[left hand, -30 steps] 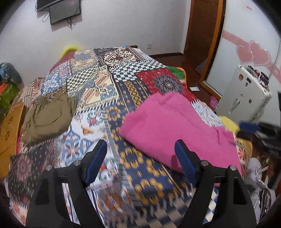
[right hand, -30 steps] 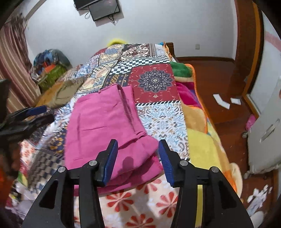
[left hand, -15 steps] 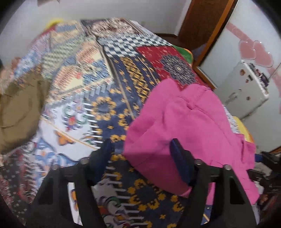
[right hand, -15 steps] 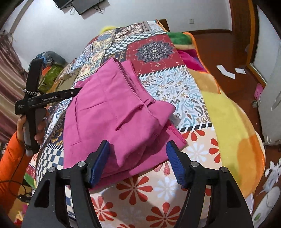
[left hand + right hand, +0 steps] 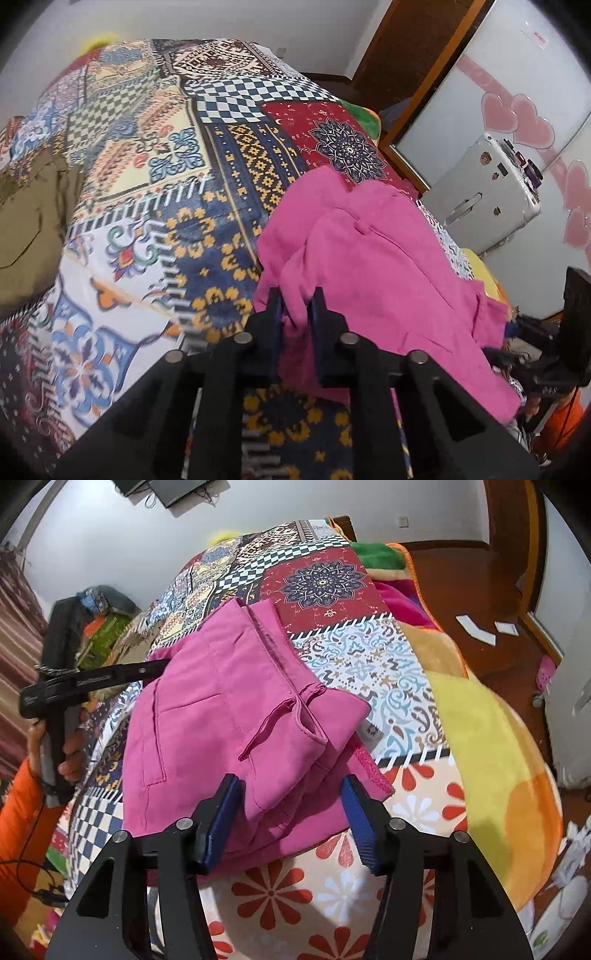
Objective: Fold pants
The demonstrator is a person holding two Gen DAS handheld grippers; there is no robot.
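Pink pants (image 5: pixel 384 280) lie partly folded on the patterned bed cover (image 5: pixel 155 206). My left gripper (image 5: pixel 295 314) is shut on a fold of the pants' left edge and lifts it slightly. In the right wrist view the pants (image 5: pixel 236 709) show a pocket and the waistband end toward me. My right gripper (image 5: pixel 291 812) is open, its blue pads on either side of the near end of the pants. The left gripper (image 5: pixel 147 670) shows there at the pants' far left edge, held by a hand.
An olive garment (image 5: pixel 29 229) lies at the bed's left side. A white suitcase (image 5: pixel 487 188) stands on the floor right of the bed. A yellow and orange blanket (image 5: pixel 491 738) hangs over the bed's right edge. Paper scraps (image 5: pixel 476 629) lie on the wooden floor.
My left gripper moved onto the pants' edge and shut on the fabric. My right gripper moved closer to the pants' near end and stayed open.
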